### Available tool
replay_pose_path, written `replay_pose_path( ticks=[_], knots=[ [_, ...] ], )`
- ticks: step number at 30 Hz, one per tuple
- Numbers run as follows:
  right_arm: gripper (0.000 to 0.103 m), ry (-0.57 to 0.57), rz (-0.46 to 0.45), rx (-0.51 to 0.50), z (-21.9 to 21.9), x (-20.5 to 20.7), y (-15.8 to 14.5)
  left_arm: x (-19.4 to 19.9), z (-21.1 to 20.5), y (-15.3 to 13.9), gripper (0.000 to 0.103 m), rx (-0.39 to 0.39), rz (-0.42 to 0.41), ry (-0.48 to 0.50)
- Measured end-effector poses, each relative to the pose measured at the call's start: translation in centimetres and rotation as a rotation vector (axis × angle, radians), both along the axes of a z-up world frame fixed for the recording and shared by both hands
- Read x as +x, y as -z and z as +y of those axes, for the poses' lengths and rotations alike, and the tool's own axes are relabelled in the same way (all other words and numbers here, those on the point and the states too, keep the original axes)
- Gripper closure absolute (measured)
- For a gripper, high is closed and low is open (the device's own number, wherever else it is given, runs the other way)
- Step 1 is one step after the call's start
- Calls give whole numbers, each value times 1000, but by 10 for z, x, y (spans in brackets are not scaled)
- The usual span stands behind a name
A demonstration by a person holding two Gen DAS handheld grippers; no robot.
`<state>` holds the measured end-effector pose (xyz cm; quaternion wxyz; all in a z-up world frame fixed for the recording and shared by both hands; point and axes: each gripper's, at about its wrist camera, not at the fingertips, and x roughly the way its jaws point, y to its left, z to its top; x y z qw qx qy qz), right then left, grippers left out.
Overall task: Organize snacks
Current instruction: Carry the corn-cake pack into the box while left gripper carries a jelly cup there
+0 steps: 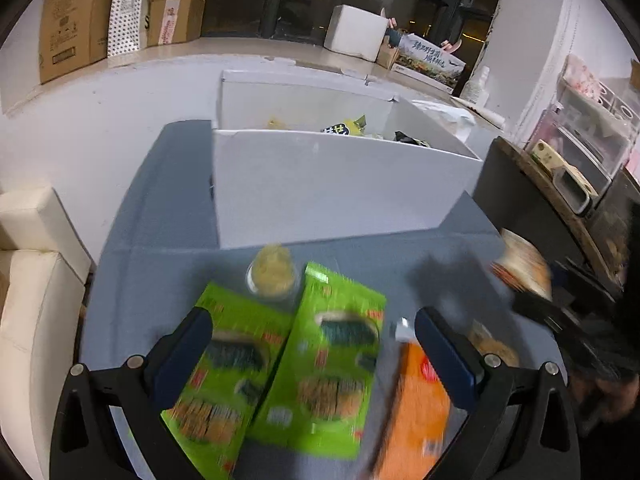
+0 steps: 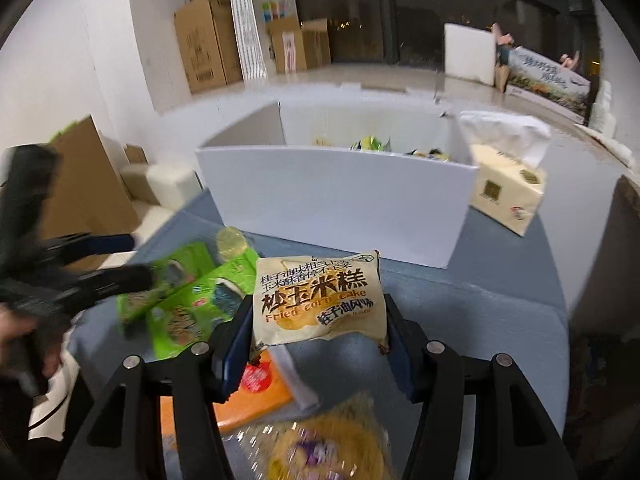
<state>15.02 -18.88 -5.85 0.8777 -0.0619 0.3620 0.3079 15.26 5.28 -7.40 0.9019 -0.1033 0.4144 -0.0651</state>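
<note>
My right gripper (image 2: 318, 320) is shut on a cream fried corn cake packet (image 2: 318, 300) and holds it above the blue table, short of the white box (image 2: 332, 196). My left gripper (image 1: 314, 344) is open above two green seaweed cracker bags (image 1: 336, 360) lying side by side. An orange packet (image 1: 416, 412) lies right of them and a small round yellow cup snack (image 1: 274, 270) behind them. The white box (image 1: 328, 184) stands behind and holds several snack packets. The right gripper with its packet (image 1: 524, 268) shows blurred at the right in the left wrist view.
A tissue box (image 2: 508, 184) stands right of the white box. A clear-wrapped yellow pastry (image 2: 332, 444) lies under my right gripper. Cardboard boxes (image 2: 208, 44) stand on the floor behind. A cream sofa (image 1: 28, 280) is left of the table, and dark shelving (image 1: 560, 200) right.
</note>
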Motion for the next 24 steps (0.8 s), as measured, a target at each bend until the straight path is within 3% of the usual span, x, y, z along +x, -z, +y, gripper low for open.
replay_pose_path(
  ticks=[3,7,9,11,12,19,24],
  knots=[
    [40,27,-10,36,-13,-11,-7,26,-2,11,0,-26,29,-14],
    [40,45,-4,72,-28,-20,-10,55,-3,30,4,15,77,-50],
    [40,55,-8,69,-32,-22,-9,63,-1,37,20,1,82,-48],
    [40,58,-2,75,-35,-21,-7,69,2,47,58,20,118,-69],
    [40,62,3,81,-36,-20,-6,70,2,49,68,35,120,-63],
    [40,63,23,86,-37,-21,3,56,3,44,67,64,64,-61],
    [40,54,21,85,-33,-25,3,32,5,20,68,55,-20,-47]
  ],
)
